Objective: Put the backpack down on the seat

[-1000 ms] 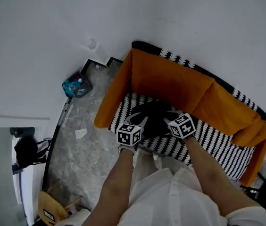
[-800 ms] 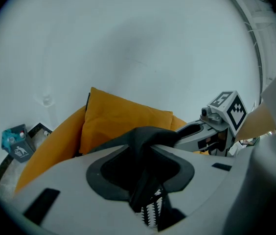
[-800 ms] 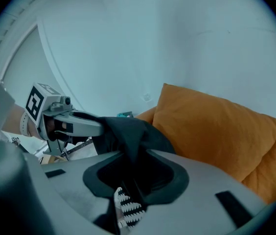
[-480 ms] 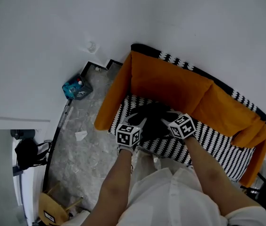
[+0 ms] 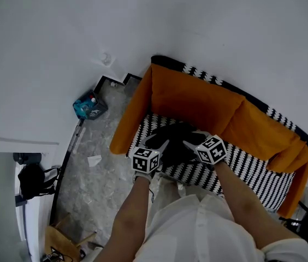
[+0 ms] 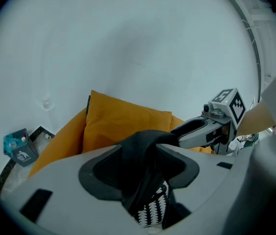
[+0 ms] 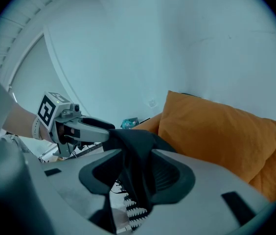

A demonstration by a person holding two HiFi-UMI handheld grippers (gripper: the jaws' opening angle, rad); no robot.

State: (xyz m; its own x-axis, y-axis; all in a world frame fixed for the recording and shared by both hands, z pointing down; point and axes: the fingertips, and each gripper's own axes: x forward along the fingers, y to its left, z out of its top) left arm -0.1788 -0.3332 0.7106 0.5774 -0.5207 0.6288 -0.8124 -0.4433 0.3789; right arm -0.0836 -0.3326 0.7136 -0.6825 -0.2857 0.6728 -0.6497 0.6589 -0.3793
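A black backpack [image 5: 174,140] lies on the black-and-white patterned seat [image 5: 252,171] of a sofa with orange back cushions [image 5: 197,100]. My left gripper [image 5: 163,145] reaches it from the left and my right gripper [image 5: 190,144] from the right. In the left gripper view a black strap [image 6: 143,148] runs between the left gripper's [image 6: 145,173] opening jaws, with gaps beside it. In the right gripper view another fold of black strap [image 7: 133,148] hangs loosely between the right gripper's [image 7: 134,177] opening jaws. Each gripper shows in the other's view.
An orange armrest [image 5: 132,111] bounds the seat on the left. On the grey floor lie a teal box [image 5: 89,103] by the wall and a scrap of paper [image 5: 94,160]. A black bag [image 5: 31,176] and a wooden chair [image 5: 61,239] stand at lower left.
Both grippers have drawn back slightly toward me and a little apart. The backpack stays on the seat.
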